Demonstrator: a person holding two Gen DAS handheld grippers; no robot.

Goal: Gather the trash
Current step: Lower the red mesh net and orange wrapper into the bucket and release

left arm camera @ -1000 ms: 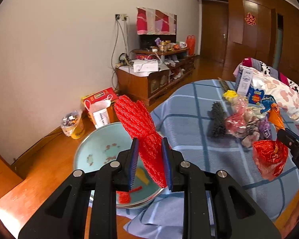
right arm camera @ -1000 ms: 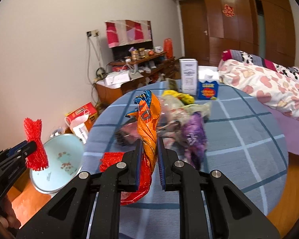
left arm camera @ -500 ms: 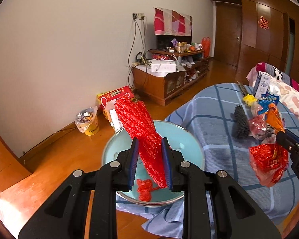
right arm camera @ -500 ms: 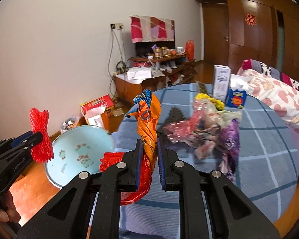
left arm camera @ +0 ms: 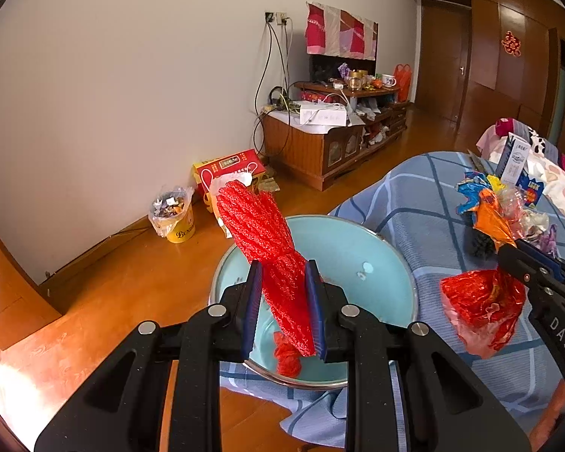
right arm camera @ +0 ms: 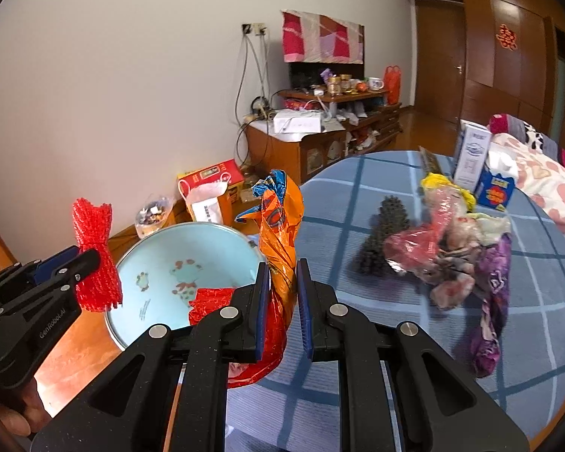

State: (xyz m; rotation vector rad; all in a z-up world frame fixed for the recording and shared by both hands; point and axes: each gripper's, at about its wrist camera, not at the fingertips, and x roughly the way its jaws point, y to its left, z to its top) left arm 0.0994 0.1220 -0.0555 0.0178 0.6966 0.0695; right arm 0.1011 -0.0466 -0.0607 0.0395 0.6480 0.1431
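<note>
A bunched red foam net stands clamped in the left gripper above the pale blue basin. The right gripper pinches a crumpled orange and red wrapper near the basin's rim, over the blue checked cloth.

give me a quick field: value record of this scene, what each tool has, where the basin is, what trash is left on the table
left tool: shut on red foam net, held above the basin
right tool: shut on orange wrapper, red plastic bag bunched below it
basin: light blue, at the table's edge, one red scrap inside
table: round, blue checked cloth
trash left on table: black foam net, pink bag, purple wrapper, yellow wrapper
also on table: white carton, blue tissue box
</note>
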